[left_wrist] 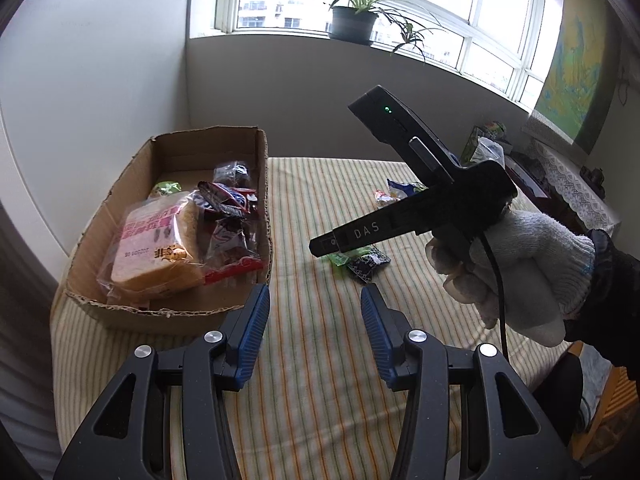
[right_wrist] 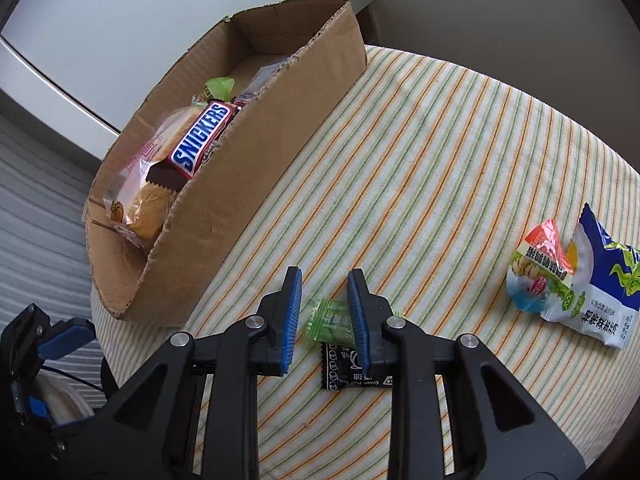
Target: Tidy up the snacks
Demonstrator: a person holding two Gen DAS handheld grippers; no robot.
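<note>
Cardboard box point(right_wrist: 248, 184) on the striped worktop point(right_wrist: 440, 152) already holds a bagged cake point(left_wrist: 160, 248), a Snickers bar point(right_wrist: 202, 140) and other wrapped snacks. Four packets remain outside: a green candy point(right_wrist: 328, 322) and black packet point(right_wrist: 340, 372) between the open fingers of the right hand-held gripper point(right_wrist: 325, 316), plus two pouches point(right_wrist: 576, 280) farther right. Left hand-held gripper point(left_wrist: 314, 320) hangs open, empty. Judged past halfway.
</note>
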